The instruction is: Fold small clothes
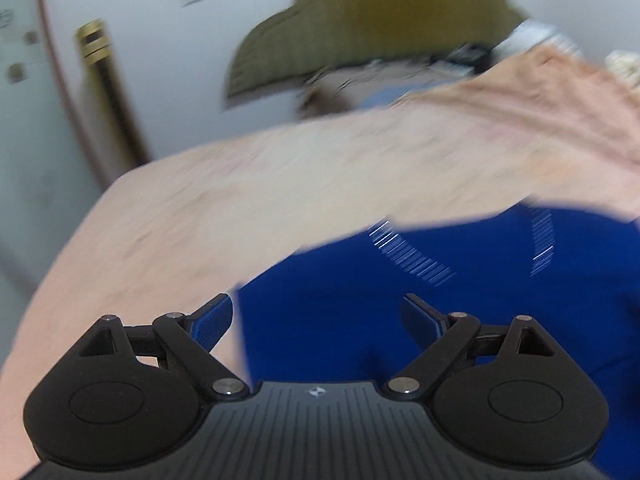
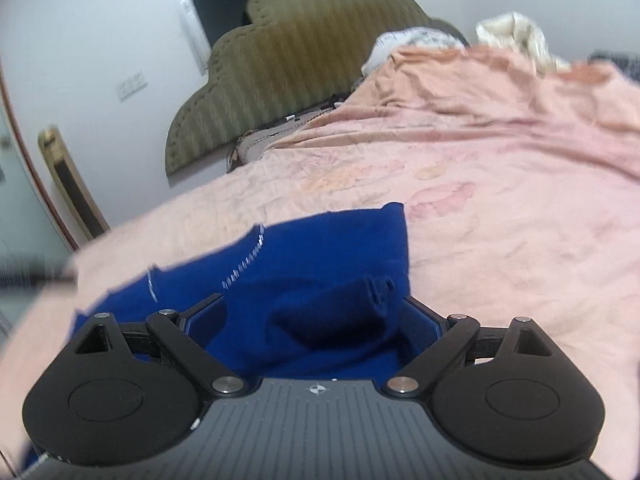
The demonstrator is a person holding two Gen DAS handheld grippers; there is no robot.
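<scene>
A blue garment (image 2: 320, 264) with lines of white stitching lies on a pink bedspread (image 2: 500, 200). In the right wrist view it fills the lower centre, from about 9 o'clock round to 1 o'clock of the right gripper (image 2: 316, 316). That gripper's jaws stand wide, and a rolled fold of the blue cloth (image 2: 352, 312) sits between them; the pads do not visibly press on it.

The left wrist view is blurred. The left gripper (image 1: 318, 314) also stands wide, with nothing between its jaws, over the same garment (image 1: 420, 300), whose left edge runs just beside the left fingertip (image 1: 216, 316). Here the cloth spreads from 12 to 3 o'clock.

Only the right view shows clearly the olive striped headboard (image 2: 288, 68) at 11 o'clock and a pale bundle of fabric (image 2: 516, 36) at 1 o'clock. Only the left view shows a blue-and-white heap (image 1: 400, 92) below the headboard (image 1: 360, 24).
</scene>
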